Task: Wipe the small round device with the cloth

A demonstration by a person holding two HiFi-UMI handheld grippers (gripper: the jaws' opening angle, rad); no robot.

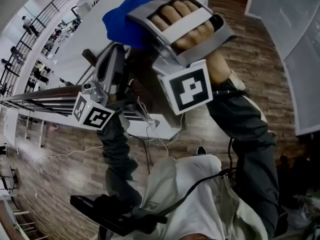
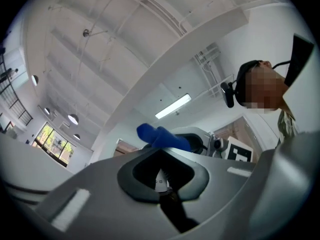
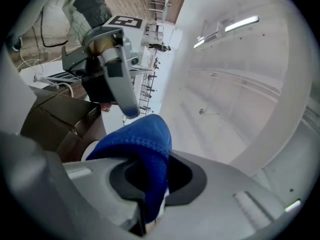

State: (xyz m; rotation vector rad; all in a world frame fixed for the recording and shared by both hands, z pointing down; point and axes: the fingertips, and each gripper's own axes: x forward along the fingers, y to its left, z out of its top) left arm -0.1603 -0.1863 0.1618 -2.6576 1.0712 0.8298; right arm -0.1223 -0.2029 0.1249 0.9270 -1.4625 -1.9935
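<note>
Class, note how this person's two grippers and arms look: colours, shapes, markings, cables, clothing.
The left gripper and right gripper are grey shells with black-rimmed jaw openings. A white cube with black square markers sits on each: left cube, right cube. Dark grey sleeves cover both arms; a black cable hangs by the right one.

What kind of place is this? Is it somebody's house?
Probably not a house. It looks like a big hall in an office or lab building: a wide wood floor, black balcony railings, and a high white ceiling with a strip light.
</note>
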